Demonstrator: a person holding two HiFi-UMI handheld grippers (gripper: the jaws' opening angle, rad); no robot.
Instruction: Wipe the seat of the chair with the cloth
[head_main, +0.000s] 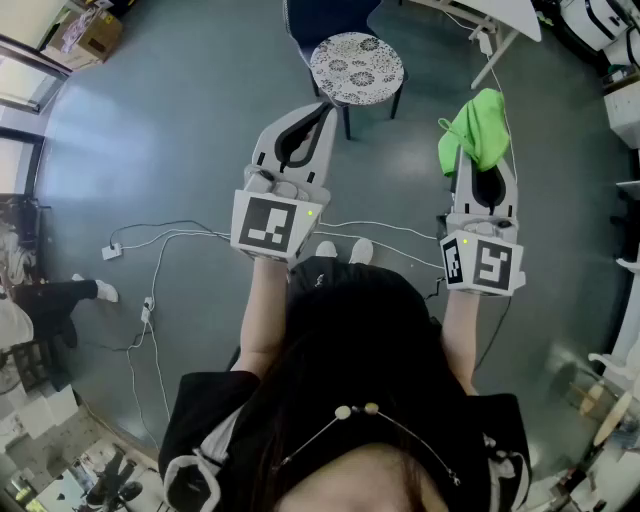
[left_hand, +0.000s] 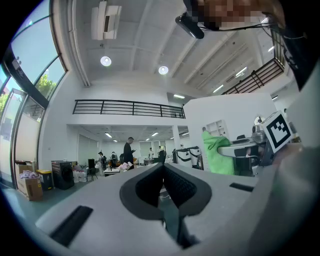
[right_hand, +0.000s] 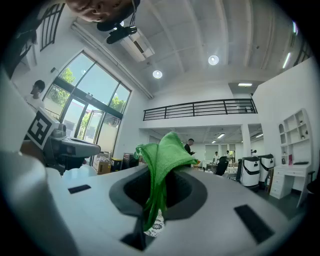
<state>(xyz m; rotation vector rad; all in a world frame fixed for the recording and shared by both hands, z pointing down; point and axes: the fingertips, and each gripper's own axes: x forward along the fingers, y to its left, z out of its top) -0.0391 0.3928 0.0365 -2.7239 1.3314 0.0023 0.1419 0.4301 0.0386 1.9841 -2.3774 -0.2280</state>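
Note:
The chair stands ahead of me in the head view, with a round seat in a black-and-white floral pattern and a dark blue back. My left gripper hovers just left of and short of the seat, its jaws shut with nothing between them. My right gripper is raised to the right of the chair, shut on a bright green cloth that bunches above the jaws. A bit of patterned seat shows through the jaw gap.
White cables and a power strip trail over the grey floor on the left. A white table stands at the back right. A person sits at the left edge. Cardboard boxes are at the top left.

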